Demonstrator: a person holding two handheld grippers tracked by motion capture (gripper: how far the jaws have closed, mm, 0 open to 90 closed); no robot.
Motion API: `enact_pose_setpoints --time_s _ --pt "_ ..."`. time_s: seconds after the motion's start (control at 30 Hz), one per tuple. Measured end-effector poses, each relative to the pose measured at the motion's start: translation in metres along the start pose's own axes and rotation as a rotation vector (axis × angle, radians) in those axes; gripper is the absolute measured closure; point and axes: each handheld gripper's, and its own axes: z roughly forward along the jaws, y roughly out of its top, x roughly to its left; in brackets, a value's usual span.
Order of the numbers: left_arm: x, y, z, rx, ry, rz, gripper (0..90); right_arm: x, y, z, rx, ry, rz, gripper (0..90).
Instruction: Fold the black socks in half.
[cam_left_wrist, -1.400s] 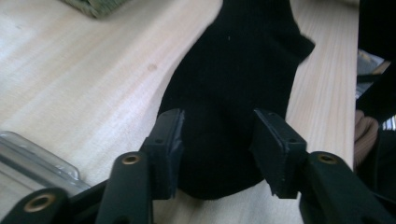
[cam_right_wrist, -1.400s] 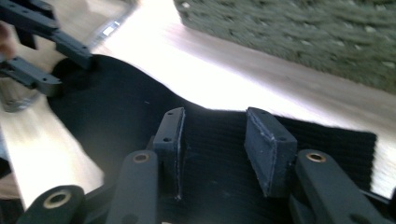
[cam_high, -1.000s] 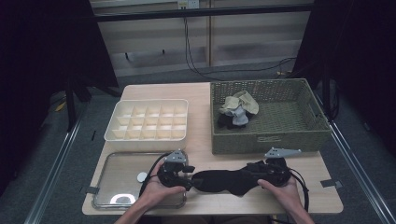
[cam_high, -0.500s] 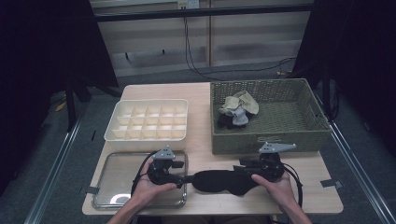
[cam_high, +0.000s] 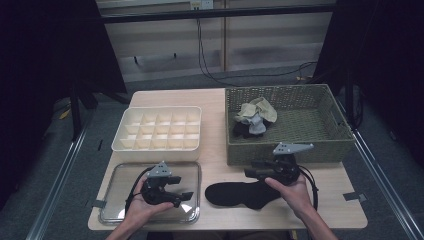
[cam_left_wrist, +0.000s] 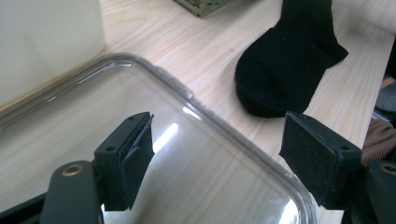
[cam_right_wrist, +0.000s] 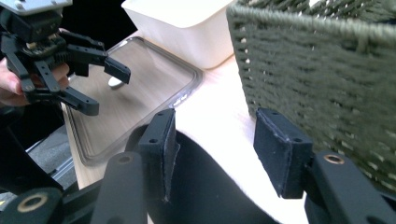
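Observation:
A black sock (cam_high: 239, 194) lies flat on the wooden table (cam_high: 330, 200) near its front edge, between my two grippers. My left gripper (cam_high: 184, 189) hovers open over a clear tray (cam_high: 116, 182), its jaws pointing right toward the sock's toe (cam_left_wrist: 280, 74). In the left gripper view the gripper (cam_left_wrist: 215, 154) holds nothing. My right gripper (cam_high: 251, 168) stands open just above the sock's cuff end (cam_right_wrist: 205, 186), close to the basket's front wall. In the right gripper view its jaws straddle the gap (cam_right_wrist: 212, 140) with the sock beneath them, not pinched.
A green woven basket (cam_high: 290, 150) at the back right holds a few loose socks (cam_high: 255, 117). A white divided organizer (cam_high: 159, 129) sits behind the clear tray. The table's front edge runs just below both hands.
Both grippers held the sock's ends a second ago. The left one has let go and drawn back left over the tray. The right one has opened and lifted slightly toward the basket.

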Motion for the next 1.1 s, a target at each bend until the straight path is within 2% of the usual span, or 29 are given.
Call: enact_pose_setpoints --time_s 0.17,0.23,0.27,0.33,0.43,0.57,0.73,0.83,1.1 --pt "0.004 -0.004 -0.003 -0.018 -0.002 -0.020 22.5 0.003 0.013 0.003 -0.012 0.005 -0.021 52.4" --pt "0.006 -0.006 -0.005 -0.022 0.003 -0.028 22.5 0.004 0.021 0.002 -0.030 0.032 -0.038 55.0" --pt "0.006 -0.007 -0.006 -0.024 0.008 -0.032 22.5 0.004 0.025 0.002 -0.037 0.029 -0.043 55.3" --pt "0.007 -0.008 -0.007 -0.029 0.016 -0.038 22.3 0.005 0.033 0.001 -0.041 0.044 -0.048 56.4" --pt "0.008 -0.009 -0.009 -0.040 0.023 -0.036 21.5 0.005 0.047 0.001 -0.028 0.036 -0.065 56.5" --pt "0.010 -0.009 -0.013 -0.053 0.033 -0.040 20.5 -0.007 0.065 0.002 -0.022 0.025 -0.068 57.3" --pt "0.012 -0.010 -0.015 -0.053 0.038 -0.049 20.0 -0.025 0.080 0.010 0.009 -0.013 -0.060 57.6" --pt "0.012 -0.010 -0.015 -0.061 0.036 -0.059 19.8 -0.032 0.086 0.015 0.021 -0.026 -0.056 57.6" --pt "0.012 -0.009 -0.015 -0.063 0.027 -0.051 18.1 -0.050 0.110 0.026 0.051 -0.066 -0.055 57.8"
